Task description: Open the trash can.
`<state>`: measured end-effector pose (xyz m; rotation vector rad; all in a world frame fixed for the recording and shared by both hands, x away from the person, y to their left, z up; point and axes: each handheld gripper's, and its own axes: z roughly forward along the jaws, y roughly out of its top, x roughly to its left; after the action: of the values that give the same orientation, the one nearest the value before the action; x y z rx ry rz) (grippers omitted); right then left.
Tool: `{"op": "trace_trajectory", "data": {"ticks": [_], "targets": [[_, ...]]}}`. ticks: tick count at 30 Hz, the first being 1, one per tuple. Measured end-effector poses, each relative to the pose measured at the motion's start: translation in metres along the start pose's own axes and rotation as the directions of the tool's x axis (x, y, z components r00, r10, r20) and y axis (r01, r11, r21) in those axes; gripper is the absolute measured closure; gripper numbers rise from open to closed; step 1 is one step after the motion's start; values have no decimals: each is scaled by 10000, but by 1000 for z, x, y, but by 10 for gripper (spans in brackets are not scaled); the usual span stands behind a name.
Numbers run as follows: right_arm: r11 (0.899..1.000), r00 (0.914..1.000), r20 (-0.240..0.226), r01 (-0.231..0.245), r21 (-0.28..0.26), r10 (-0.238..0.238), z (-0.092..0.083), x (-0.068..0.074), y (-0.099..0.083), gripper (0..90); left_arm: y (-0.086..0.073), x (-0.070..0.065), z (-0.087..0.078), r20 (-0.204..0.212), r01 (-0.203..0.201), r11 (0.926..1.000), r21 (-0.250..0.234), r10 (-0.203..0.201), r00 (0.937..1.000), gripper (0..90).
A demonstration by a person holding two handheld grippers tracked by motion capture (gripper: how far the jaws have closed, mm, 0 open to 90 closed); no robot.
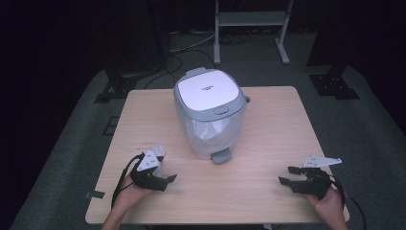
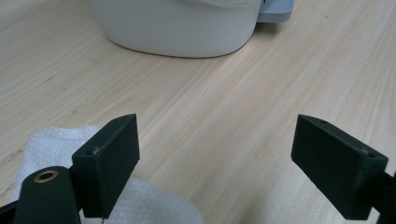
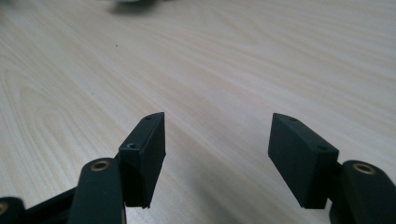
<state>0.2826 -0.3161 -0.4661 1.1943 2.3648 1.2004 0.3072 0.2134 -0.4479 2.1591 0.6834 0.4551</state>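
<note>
A white pedal bin (image 1: 208,115) with a grey lid stands in the middle of the wooden table (image 1: 268,139), its grey pedal (image 1: 221,156) facing me. My left gripper (image 1: 167,182) rests near the front left, pointing right, open with nothing between its jaws. In the left gripper view the open left gripper (image 2: 215,144) looks toward the bin's base (image 2: 177,28) and pedal (image 2: 275,9). A white paper towel (image 2: 51,144) lies under its left jaw. My right gripper (image 1: 286,175) sits at the front right, pointing left, open. The right gripper (image 3: 217,144) has only bare table (image 3: 224,56) between its jaws.
A hand holds each gripper at the table's front edge, with a cable trailing from each. Beyond the table is dark carpet with a metal stand (image 1: 251,24), cables and black bases (image 1: 115,86) at the back.
</note>
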Motion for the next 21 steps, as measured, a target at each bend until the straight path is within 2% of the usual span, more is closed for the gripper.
{"op": "trace_trajectory", "data": {"ticks": [5, 11, 21], "targets": [[9995, 10000, -49, 3, -324, -5, -7, -2, 7, 356, 0, 1, -1, -7, 84, 10000, 3, -84, 10000, 141], [9995, 9999, -163, 19, -320, -24, -13, 1, 15, 356, 1, -1, -1, 12, 46, 10000, -25, -46, 10000, 141], [9990, 9987, -335, 388, -242, -396, -22, 6, 42, 356, 1, -1, -3, -23, 53, 9999, -134, -53, 10000, 141]]}}
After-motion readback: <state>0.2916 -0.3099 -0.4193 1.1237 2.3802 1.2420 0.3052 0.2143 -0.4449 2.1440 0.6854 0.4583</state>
